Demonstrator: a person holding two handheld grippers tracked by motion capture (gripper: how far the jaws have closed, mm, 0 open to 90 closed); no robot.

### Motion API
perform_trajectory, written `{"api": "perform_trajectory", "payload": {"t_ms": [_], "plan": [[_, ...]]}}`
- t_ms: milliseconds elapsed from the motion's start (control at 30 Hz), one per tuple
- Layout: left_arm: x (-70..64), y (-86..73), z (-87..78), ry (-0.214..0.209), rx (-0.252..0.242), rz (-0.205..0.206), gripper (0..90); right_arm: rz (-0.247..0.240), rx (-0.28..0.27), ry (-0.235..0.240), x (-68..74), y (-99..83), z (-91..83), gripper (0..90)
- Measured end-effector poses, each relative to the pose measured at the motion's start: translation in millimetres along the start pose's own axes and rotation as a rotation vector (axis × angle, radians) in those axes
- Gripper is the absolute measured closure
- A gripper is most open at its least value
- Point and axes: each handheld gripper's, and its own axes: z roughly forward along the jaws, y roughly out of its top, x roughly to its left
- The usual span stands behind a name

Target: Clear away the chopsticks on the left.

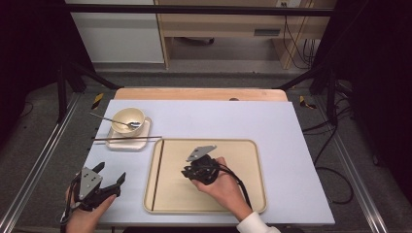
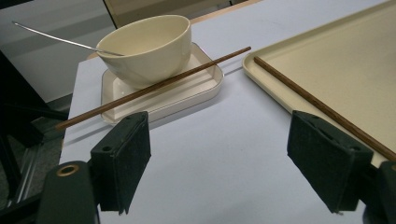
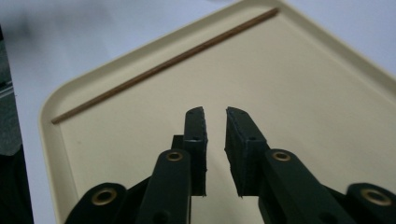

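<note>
So the right gripper (image 1: 187,171) is over the tray (image 1: 252,194), jaws nearly together with just a thin gap between them and nothing in that gap. One chopstick (image 3: 163,65) lies inside the tray along its far edge, well ahead of those jaws, running across in the right gripper view from lower left to upper right. It's apart from the jaws, not touching.

The left gripper (image 1: 112,175) sits over the bare table (image 1: 272,121) just off the tray's left side, jaws wide apart and holding nothing. In the left gripper view, the tray's corner is right beside the right-hand jaw, and that same chopstick runs down along the tray's rim to pass behind that jaw.

Ahead of the left jaws, a bit to the left, there's a small dish (image 2: 187,93) with a bowl (image 2: 149,46) sitting on it. A spoon (image 2: 60,39) rests in the bowl, handle sticking out over the rim to the left. A second chopstick (image 2: 154,86) lies across the dish's near edge, in front of the bowl, its right tip reaching toward the tray corner without touching it.
</note>
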Motion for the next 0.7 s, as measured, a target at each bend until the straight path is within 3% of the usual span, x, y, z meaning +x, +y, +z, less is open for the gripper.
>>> {"api": "perform_trajectory", "payload": {"t_ms": [167,267,367,433,533,633,700], "plan": [[2.4,3.8,4.6,-0.011,0.010,0.022,19.4,0.012,-0.074,-0.096,-16.2,-26.1,-36.1,54.0],[8.7,8.9,12.3,-0.034,0.087,0.042,16.1,0.036,-0.136,-0.171,-27.9,-42.8,-55.9,37.3],[15.0,14.6,15.4,-0.038,0.133,0.117,13.8,0.067,-0.223,-0.232,-42.0,-58.8,-73.2,20.1],[20.4,19.8,14.6,-0.049,0.151,0.160,12.8,0.087,-0.254,-0.269,-50.7,-70.6,-80.9,11.5],[29.6,29.3,14.2,-0.062,0.195,0.245,11.1,0.066,-0.271,-0.353,-58.5,-85.2,-91.9,9.4],[39.3,38.8,16.6,-0.074,0.231,0.327,11.1,0.105,-0.282,-0.385,-68.5,-93.1,-99.8,9.7],[44.5,45.1,19.4,-0.088,0.264,0.409,10.7,0.115,-0.281,-0.416,-71.1,-95.4,-102.4,10.1]]}}
